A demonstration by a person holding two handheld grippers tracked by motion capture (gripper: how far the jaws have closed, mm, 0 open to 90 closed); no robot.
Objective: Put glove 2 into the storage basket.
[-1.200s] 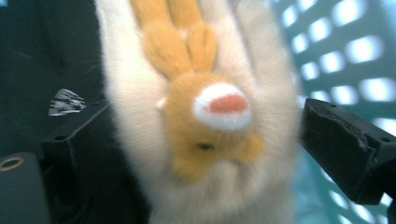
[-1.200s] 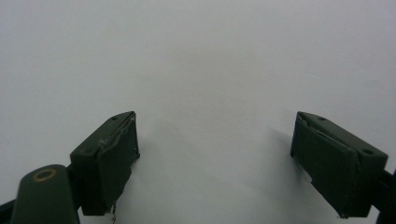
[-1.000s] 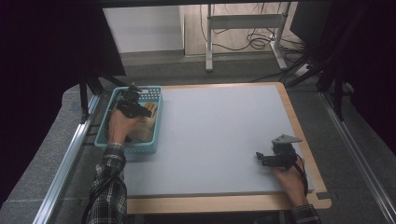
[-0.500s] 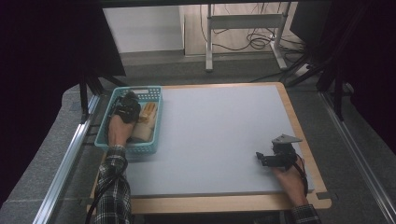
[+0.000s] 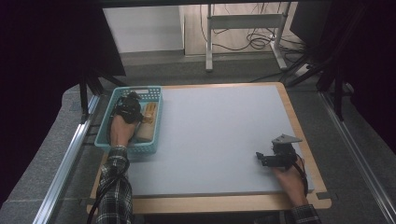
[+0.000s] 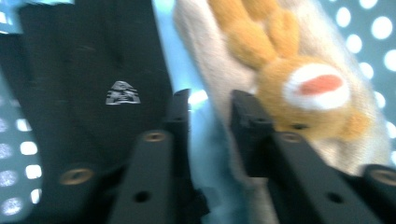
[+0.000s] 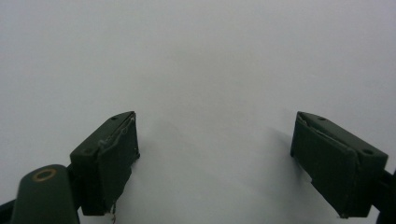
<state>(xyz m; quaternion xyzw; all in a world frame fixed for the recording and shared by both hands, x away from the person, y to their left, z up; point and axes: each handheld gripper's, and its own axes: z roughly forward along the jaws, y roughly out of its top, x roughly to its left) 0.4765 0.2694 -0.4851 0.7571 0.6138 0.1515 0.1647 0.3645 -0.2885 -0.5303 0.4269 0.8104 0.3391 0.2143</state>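
Observation:
My left gripper (image 5: 128, 108) is down inside a teal basket (image 5: 125, 148) at the table's left. In the left gripper view its jaws (image 6: 210, 100) stand close together and have just been opening a little. Only a narrow gap is left, with teal basket floor showing in it and nothing pinched. A beige and orange plush toy (image 6: 303, 79) (image 5: 147, 122) lies against the right-hand jaw. A black item with a small white logo (image 6: 93, 70) lies under the left-hand jaw. My right gripper (image 5: 258, 157) (image 7: 215, 135) rests low on the table at the near right, open wide over bare surface.
The grey table top (image 5: 215, 126) has a wooden rim. A metal rail (image 5: 70, 154) runs along its left side. A white desk frame with cables (image 5: 243, 28) stands beyond the far edge.
My left gripper has sunk lower into the basket and come slightly towards me. The right gripper has stayed where it was.

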